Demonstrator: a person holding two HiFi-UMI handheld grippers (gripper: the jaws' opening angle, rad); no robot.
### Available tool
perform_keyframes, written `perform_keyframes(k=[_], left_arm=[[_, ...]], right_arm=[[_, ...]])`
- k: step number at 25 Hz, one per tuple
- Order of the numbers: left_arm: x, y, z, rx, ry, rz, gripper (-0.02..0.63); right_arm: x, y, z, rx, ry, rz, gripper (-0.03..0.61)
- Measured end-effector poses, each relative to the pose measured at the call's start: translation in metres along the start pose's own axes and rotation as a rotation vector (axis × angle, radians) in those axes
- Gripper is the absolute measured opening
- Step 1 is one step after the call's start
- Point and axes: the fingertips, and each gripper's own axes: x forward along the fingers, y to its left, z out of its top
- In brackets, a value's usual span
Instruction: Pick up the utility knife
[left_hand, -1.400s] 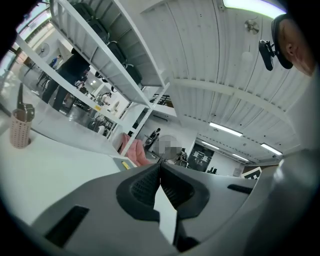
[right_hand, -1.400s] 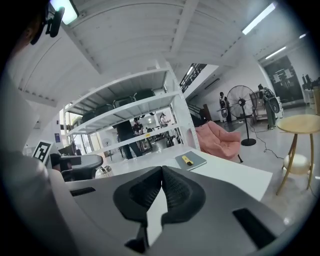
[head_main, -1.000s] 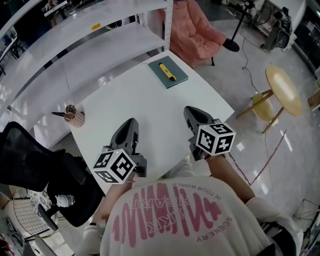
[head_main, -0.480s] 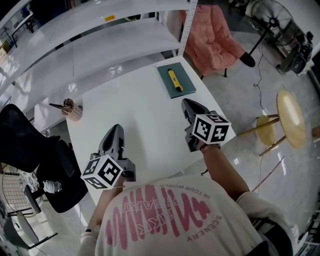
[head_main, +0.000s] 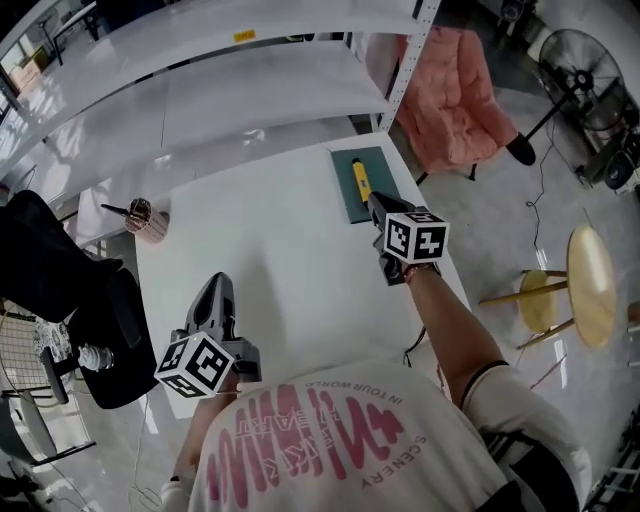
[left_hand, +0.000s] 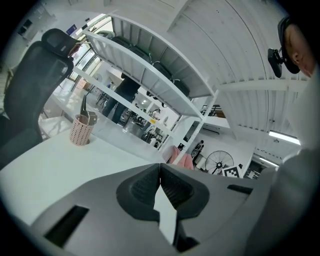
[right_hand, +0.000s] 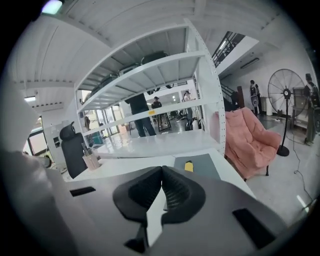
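The yellow utility knife (head_main: 360, 177) lies on a dark green mat (head_main: 345, 197) at the far right corner of the white table (head_main: 270, 240). My right gripper (head_main: 377, 199) is shut with nothing in it. Its tips hover over the mat's near edge, just short of the knife. In the right gripper view only the knife's (right_hand: 189, 166) yellow end shows, above my right gripper's (right_hand: 161, 169) closed jaws. My left gripper (head_main: 219, 281) is over the table's near left part, far from the knife. In its own view my left gripper (left_hand: 160, 165) has its jaws touching, empty.
A pink pen holder (head_main: 150, 222) stands at the table's far left corner. White shelving (head_main: 200, 90) runs behind the table. A pink armchair (head_main: 460, 100) sits beyond the right corner, a black office chair (head_main: 60, 290) is at the left, and a round yellow stool (head_main: 590, 285) is on the floor at the right.
My right gripper has travelled forward across the table to the mat's near edge, close to the knife. My left gripper has shifted slightly toward the table's near left side.
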Motion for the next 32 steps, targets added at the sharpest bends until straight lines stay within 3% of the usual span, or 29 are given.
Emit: perform_keyframes(k=[8,13,17,20,24,32], left_arm=[[0.004,0.027,0.004,-0.006,0.001,0.128,0.025],[0.006,0.044,-0.008,-0.056,0.001,0.189,0.023],[0.008,0.054,-0.019,-0.079,0.02,0.217,0.024],[0.014,0.063,-0.02,-0.083,0.022,0.226,0.023],[0.018,0.069,-0.01,-0.074,0.005,0.232,0.025],[0.015,0.064,-0.015,-0.068,0.023,0.237,0.025]], right_arm=[[0.082,-0.05,-0.002,-0.09,0.153,0.018,0.017],[0.114,-0.086,-0.001,-0.03,0.252,-0.004,0.017],[0.131,-0.1,-0.007,-0.047,0.333,-0.029,0.085],[0.141,-0.098,-0.01,-0.002,0.35,-0.005,0.169],[0.149,-0.094,-0.014,0.028,0.356,-0.014,0.172],[0.151,-0.097,-0.023,-0.024,0.401,-0.073,0.212]])
